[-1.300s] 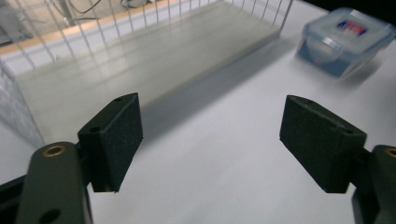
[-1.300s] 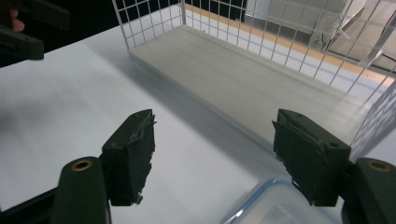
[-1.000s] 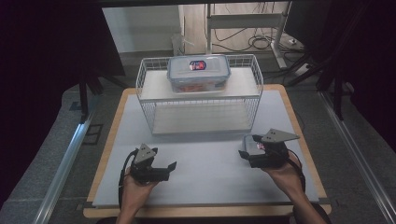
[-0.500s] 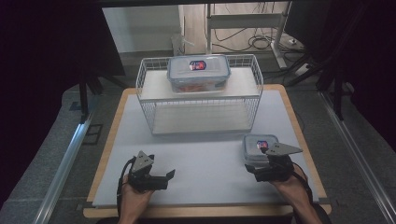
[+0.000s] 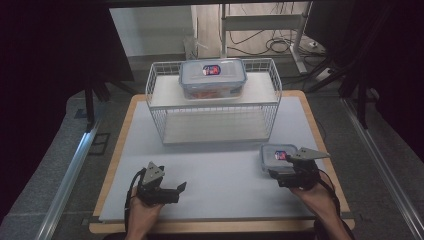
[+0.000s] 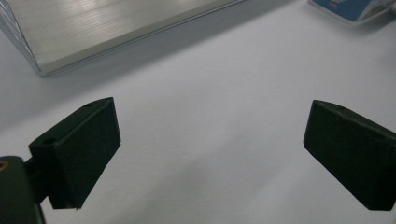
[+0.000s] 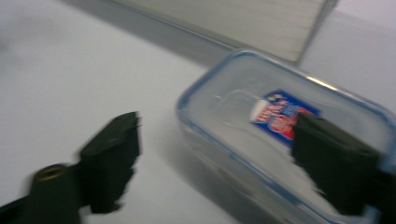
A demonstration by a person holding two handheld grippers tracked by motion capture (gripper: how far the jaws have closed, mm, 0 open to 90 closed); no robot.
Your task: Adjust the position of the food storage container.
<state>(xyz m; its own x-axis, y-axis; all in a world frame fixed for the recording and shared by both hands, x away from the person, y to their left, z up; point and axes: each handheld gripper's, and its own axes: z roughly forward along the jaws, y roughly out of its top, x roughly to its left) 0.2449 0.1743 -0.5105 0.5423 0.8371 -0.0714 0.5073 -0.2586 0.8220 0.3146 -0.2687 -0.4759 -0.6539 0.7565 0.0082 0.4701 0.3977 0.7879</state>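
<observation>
A small clear container with a blue-rimmed lid lies on the white table top at the right; its corner also shows in the left gripper view. My right gripper sits just behind it. Its jaws have just been closing but stand apart: one is over the lid's label, the other beside the box above the table, and the box's near corner is between them unpressed. A larger matching container rests on top of the white wire rack. My left gripper hovers open over bare table.
The rack's lower shelf stands in front of both grippers at mid table. The white board lies on a wooden table with edges close to both hands. Dark stands, metal rails and cables surround the table.
My right gripper has drawn back toward the near edge, uncovering the small container on the table. The left gripper has barely shifted.
</observation>
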